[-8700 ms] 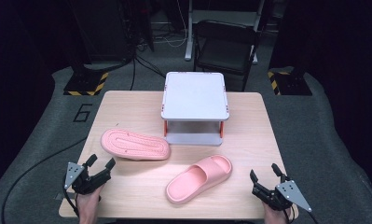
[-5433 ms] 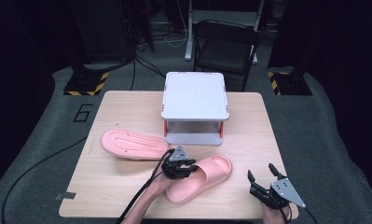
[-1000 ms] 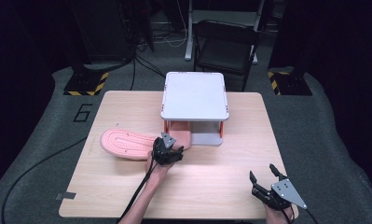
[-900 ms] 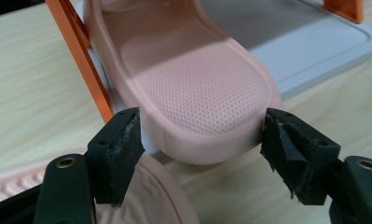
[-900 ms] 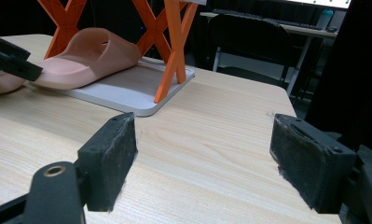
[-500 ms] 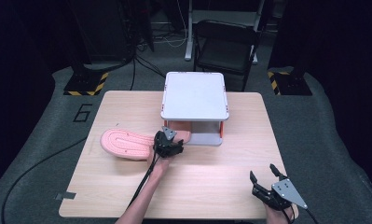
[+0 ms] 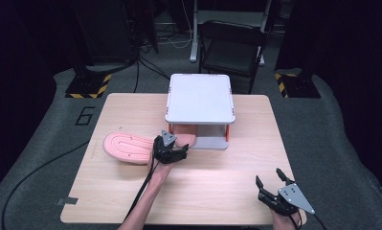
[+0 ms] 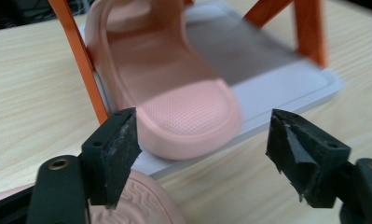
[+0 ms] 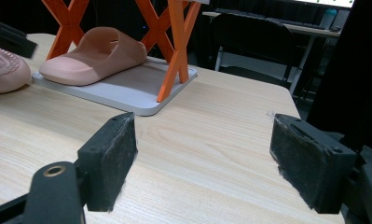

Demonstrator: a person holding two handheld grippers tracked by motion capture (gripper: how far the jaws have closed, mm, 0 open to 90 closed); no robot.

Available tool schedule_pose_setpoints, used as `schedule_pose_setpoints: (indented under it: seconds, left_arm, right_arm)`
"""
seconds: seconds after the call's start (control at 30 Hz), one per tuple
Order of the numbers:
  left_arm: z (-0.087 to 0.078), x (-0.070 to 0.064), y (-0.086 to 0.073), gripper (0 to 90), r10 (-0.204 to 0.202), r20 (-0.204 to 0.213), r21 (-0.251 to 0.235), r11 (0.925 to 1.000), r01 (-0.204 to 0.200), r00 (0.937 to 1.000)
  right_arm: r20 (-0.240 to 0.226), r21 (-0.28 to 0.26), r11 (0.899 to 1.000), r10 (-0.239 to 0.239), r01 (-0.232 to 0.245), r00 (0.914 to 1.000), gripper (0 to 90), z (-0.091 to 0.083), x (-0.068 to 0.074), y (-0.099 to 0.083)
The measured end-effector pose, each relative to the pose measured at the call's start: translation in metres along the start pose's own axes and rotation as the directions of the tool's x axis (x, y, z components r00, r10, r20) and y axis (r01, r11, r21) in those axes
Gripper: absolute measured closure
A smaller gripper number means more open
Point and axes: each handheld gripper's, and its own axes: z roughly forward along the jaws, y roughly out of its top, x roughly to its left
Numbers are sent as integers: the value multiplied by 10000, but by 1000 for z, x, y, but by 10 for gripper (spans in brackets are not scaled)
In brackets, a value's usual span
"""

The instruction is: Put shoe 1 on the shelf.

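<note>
In the high view the person's left forearm [image 7: 152, 191] reaches from the bottom edge far forward over the wooden table [image 7: 131, 201], almost straight, and it ends at the left gripper [image 7: 171, 148], which sits just in front of the small shelf rack [image 7: 200, 98]. The jaws of this gripper stand wide apart and hold nothing; in the left gripper view the left gripper [image 8: 202, 154] looks between them at the heel of a pink slipper [image 8: 174, 88]. The right gripper [image 7: 275, 189] rests low at the near right corner of the table, well apart from the rack, and its jaws are also spread wide and empty. The right hand behind it is mostly cut by the picture edge, so its pose I cannot tell well.

The pink slipper lies on the white bottom shelf of the rack, under the white top plate, beside an orange leg [image 8: 81, 60]. Its heel end sticks out over the front edge of the shelf, toward the left gripper. It is a slide with a thick rounded sole, a wide strap over the front, and a fine dotted texture on the footbed. It seems to lie sole down and flat.

A second slipper [image 7: 129, 148] of the same pink lies on the table to the left of the rack, upside down, with the grooved sole showing. It is just beside the left gripper, perhaps touching it.
</note>
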Motion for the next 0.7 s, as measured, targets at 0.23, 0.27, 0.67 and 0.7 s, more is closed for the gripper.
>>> schedule_pose_setpoints:
  seconds: [0.23,0.27,0.67,0.7]
  left_arm:
    - [-40,13,-5,190,-287,1015,-707,9968,360,9944]
    - [-48,16,-8,174,-239,1118,-884,9955,338,9934]
    - [-130,56,-60,183,-58,1612,-1656,9856,328,9869]
    - [-137,62,-66,185,-159,1480,-1625,9859,402,9889]
  right_arm:
    - [-100,52,10000,31,-30,9999,219,1,1,0]
    - [-102,69,9999,124,-123,9999,217,1,2,0]
    - [-82,89,9994,347,-346,9994,192,1,1,0]
    - [-61,46,9993,362,-362,9993,188,1,2,0]
